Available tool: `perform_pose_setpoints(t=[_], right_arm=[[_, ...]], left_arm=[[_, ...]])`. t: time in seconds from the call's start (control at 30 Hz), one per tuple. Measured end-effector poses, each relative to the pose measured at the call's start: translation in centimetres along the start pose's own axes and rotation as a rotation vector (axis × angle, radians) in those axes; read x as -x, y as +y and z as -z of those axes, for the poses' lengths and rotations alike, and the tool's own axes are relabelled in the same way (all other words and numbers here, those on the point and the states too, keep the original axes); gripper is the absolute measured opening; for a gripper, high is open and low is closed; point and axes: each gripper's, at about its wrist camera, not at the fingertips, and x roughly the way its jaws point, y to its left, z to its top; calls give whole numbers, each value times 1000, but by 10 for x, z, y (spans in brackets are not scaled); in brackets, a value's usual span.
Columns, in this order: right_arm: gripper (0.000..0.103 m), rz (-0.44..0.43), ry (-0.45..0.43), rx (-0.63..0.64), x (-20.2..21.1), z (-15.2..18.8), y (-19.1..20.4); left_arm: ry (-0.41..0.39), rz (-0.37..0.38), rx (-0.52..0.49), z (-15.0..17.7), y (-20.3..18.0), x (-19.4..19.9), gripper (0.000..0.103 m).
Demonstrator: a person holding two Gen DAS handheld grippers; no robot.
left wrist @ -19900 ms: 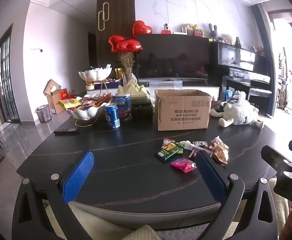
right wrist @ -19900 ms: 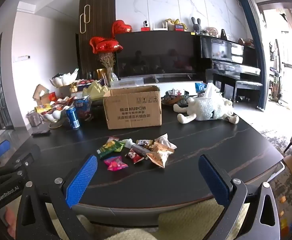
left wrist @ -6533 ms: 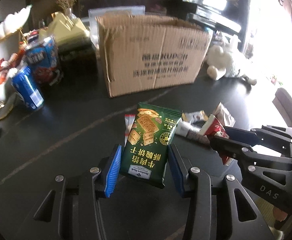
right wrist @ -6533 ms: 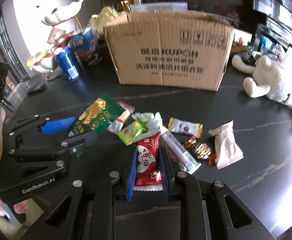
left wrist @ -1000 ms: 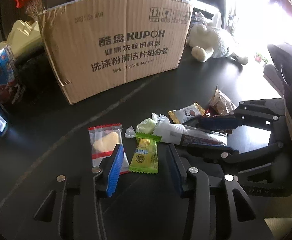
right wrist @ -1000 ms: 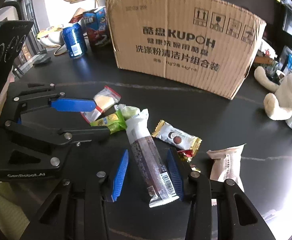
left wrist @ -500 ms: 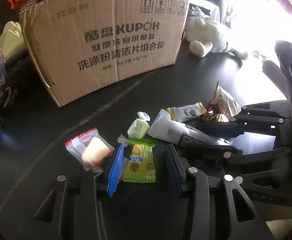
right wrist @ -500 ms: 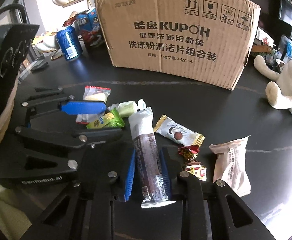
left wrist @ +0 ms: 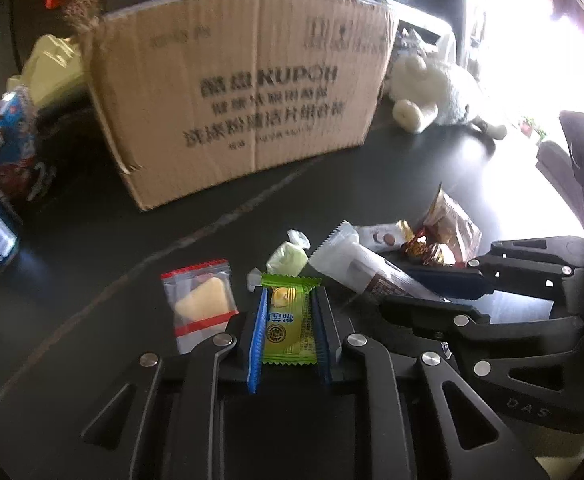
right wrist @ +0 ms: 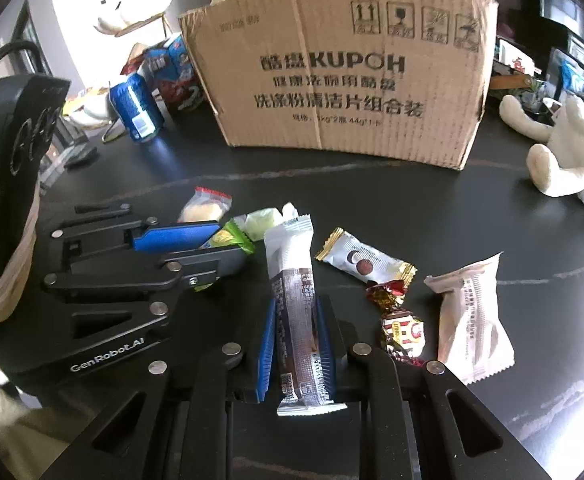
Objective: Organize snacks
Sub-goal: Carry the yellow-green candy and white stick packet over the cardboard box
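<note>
My left gripper [left wrist: 290, 300] is shut on a green-yellow candy packet [left wrist: 290, 324] low over the black table; it also shows in the right wrist view [right wrist: 228, 240]. My right gripper [right wrist: 295, 312] is shut on a long white-and-brown snack bar [right wrist: 293, 304], seen from the left wrist too [left wrist: 367, 276]. The two grippers sit side by side. The open cardboard box [left wrist: 244, 96] stands behind the snacks [right wrist: 339, 68]. Loose on the table lie a red-edged clear packet [left wrist: 198, 308], a pale green candy [left wrist: 288, 258], a white-gold wafer packet [right wrist: 365, 262], a red-gold candy [right wrist: 401, 326] and a beige packet [right wrist: 471, 320].
A blue can [right wrist: 136, 108] and a blue snack box [right wrist: 174, 76] stand left of the cardboard box. A white plush toy [right wrist: 571, 148] lies at the right. A white tiered dish [right wrist: 132, 12] stands at the far left back.
Both grippers have closed: the left one on the green-yellow packet, the right one tighter on the snack bar. The left gripper has moved forward, toward the box.
</note>
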Motion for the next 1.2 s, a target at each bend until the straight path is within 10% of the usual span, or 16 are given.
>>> perform_pose_setpoints(t=[0.7,1.2], right_arm=[[21,28,-288,-71,102,-64,16],[21,39,-301,-65,111,-146,3]], left_arm=[[-245,-64,64,-57,1,116,22],[-301,-98,110,-136,30,136,22]])
